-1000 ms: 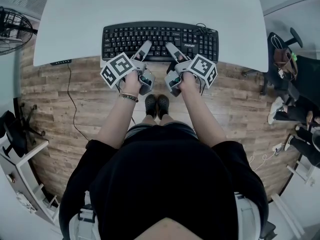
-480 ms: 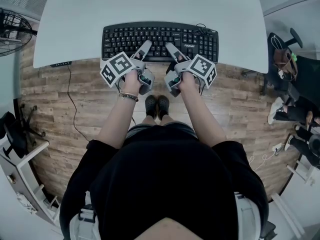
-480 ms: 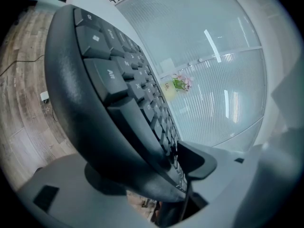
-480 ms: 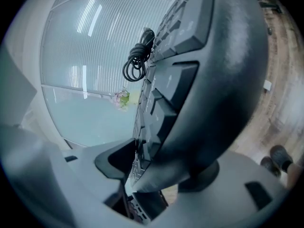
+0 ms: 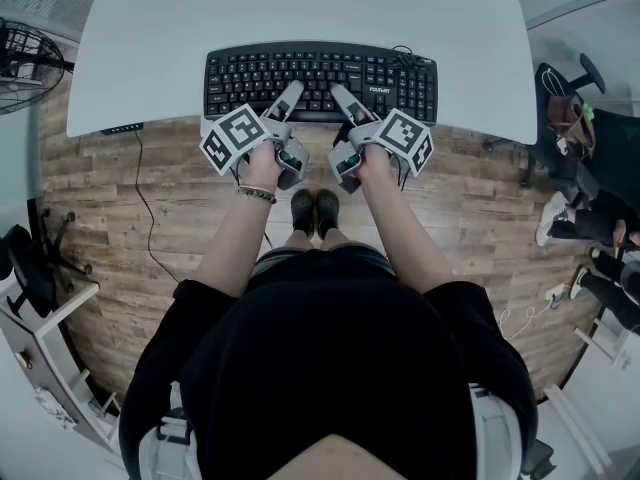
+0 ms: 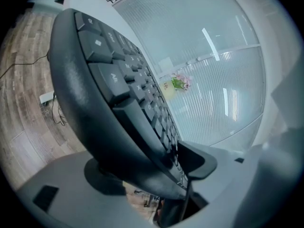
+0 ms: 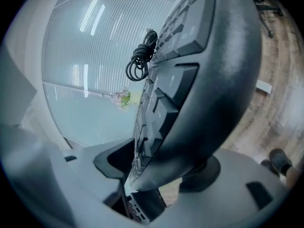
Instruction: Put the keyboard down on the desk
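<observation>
Head view: the black keyboard [image 5: 320, 68] lies flat on the smooth white desk [image 5: 300, 8], its near long edge at the desk's curved front rim. The left gripper [image 5: 288, 96] and the right gripper [image 5: 340, 96] reach in side by side from the near side. Their grey fingers cross the keyboard's near edge at its middle, the left just left of centre and the right just right of centre. Each gripper carries a cube of black-and-white square markers. Wood-grain floor [image 5: 100, 218] shows below the desk edge.

Left gripper view: the keyboard's rounded matt plastic edge runs between the two jaws. A black pad [image 6: 197, 161] sits by the key tops on one side, and a round dark pad stands under the base on the other. The jaws stand spread wide and have just been opening.

Right gripper view: the same rounded edge and rows of square keys fill the gap between this gripper's jaws. A dark pad lies to each side of the keyboard. These jaws are also spread and have just been opening. A coiled black cable [image 7: 140, 61] lies at the keyboard's far edge.
</observation>
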`<action>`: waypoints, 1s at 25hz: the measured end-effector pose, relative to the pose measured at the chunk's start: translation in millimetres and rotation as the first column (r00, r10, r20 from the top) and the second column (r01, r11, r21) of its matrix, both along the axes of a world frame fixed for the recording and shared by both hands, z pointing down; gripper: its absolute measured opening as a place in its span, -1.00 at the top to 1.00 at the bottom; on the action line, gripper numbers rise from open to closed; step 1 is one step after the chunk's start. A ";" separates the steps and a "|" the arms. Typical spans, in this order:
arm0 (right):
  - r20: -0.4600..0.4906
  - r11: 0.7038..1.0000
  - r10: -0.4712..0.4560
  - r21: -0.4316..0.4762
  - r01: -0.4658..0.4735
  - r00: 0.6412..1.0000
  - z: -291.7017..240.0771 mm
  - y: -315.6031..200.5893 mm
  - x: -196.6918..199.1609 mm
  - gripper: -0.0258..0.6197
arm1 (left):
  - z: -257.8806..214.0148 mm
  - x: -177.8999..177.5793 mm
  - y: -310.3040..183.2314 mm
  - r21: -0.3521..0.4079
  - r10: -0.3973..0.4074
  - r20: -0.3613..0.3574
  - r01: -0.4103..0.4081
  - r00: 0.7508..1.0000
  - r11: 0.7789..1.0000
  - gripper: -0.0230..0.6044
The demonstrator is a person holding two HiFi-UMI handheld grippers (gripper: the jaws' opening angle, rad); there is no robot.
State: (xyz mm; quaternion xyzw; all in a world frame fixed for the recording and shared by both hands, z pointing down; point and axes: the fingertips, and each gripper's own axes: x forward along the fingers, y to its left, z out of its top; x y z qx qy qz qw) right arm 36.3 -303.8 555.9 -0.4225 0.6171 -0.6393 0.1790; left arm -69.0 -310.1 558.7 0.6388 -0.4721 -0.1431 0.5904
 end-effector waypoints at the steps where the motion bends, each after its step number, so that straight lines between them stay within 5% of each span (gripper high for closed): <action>1: -0.003 1.000 0.002 0.002 -0.002 1.000 -0.5 1.2 -0.2 0.09 | 0.0 -0.9 1.5 0.001 -0.001 0.002 0.001 1.000 1.000 -0.13; 17: -0.001 1.000 0.011 -0.002 -0.011 1.000 -2.6 28.6 3.7 0.06 | -0.3 -5.2 36.0 0.007 0.017 -0.014 -0.017 1.000 1.000 -0.14; 25: -0.021 0.999 -0.031 0.032 0.032 0.999 -18.9 43.0 2.8 0.06 | -12.4 -6.6 59.2 0.040 0.077 0.032 -0.078 0.997 0.996 -0.14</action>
